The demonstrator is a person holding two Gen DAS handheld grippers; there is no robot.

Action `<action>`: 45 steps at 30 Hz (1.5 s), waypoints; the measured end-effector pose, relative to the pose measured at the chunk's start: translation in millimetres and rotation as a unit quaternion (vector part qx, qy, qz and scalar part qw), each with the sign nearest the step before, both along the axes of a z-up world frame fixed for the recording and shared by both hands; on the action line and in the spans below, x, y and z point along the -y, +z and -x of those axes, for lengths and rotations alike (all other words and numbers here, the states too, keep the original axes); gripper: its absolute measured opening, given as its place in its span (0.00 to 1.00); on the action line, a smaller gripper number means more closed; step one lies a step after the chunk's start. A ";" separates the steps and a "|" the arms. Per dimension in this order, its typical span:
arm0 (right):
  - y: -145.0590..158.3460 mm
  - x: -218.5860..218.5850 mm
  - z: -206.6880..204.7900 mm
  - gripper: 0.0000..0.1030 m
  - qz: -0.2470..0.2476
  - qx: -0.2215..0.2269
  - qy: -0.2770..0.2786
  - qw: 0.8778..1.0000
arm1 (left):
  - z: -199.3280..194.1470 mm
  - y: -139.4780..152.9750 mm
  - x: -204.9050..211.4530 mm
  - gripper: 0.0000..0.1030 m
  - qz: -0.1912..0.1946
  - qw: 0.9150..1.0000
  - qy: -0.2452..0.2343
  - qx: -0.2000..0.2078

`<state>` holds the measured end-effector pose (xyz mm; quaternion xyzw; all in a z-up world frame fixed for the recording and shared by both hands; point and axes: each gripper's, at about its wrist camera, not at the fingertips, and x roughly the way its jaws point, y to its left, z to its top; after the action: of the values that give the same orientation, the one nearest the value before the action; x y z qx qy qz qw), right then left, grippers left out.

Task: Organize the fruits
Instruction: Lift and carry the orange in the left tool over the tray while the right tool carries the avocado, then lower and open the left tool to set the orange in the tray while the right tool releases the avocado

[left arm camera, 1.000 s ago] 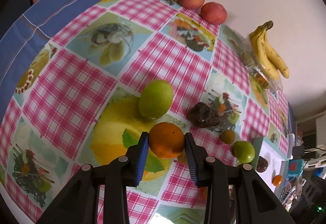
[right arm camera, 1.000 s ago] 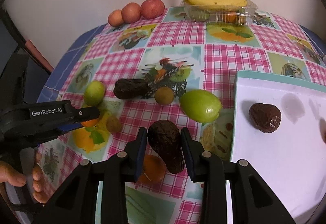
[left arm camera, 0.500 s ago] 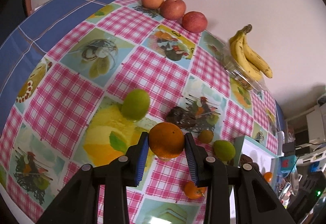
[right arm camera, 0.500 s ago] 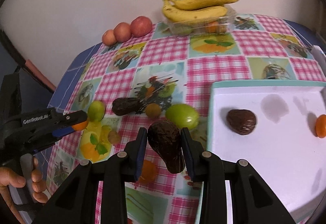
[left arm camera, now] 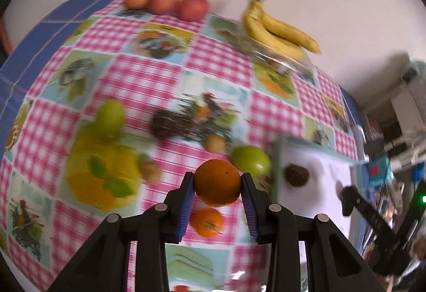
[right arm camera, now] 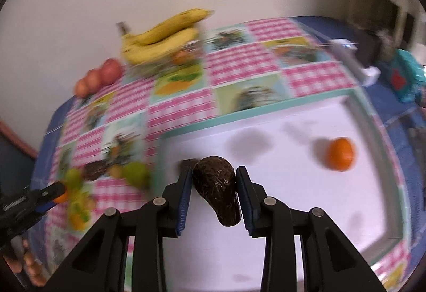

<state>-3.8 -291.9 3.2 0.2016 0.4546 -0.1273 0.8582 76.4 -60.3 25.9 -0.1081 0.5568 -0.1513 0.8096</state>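
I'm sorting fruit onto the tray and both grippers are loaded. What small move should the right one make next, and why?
Probably lower the right gripper a little and set the avocado down on the white tray. It is shut on the avocado above bare tray surface, with a dark fruit just behind and an orange fruit well off to the right.

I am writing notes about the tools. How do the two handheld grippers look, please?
Both the left gripper and the right gripper have matte black, angular linkage arms with round silver rivets. Each finger ends in a blue ribbed pad. In the right wrist view, the left gripper's side carries small white lettering, too blurred to read.
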 end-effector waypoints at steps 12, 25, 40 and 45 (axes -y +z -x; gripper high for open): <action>-5.5 67.4 32.7 0.34 -0.001 -0.019 -0.088 0.996 | 37.0 -14.0 92.7 0.36 -0.001 0.991 -0.132 -0.002; -16.2 80.0 37.5 0.34 -0.020 -0.035 -0.094 0.995 | 57.4 -43.8 127.1 0.36 -0.062 0.983 -0.173 0.010; -44.6 71.2 28.5 0.34 -0.010 -0.079 -0.076 0.994 | 61.5 -50.2 134.4 0.37 -0.090 0.978 -0.185 0.027; -44.8 72.9 28.4 0.34 -0.016 -0.079 -0.078 0.994 | 62.4 -50.7 135.3 0.38 -0.091 0.977 -0.192 0.026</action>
<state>-32.2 -364.8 -41.5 0.2389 0.5060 -0.2021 0.8037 14.0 -195.7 -24.7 0.0787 0.5571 -0.2555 0.7863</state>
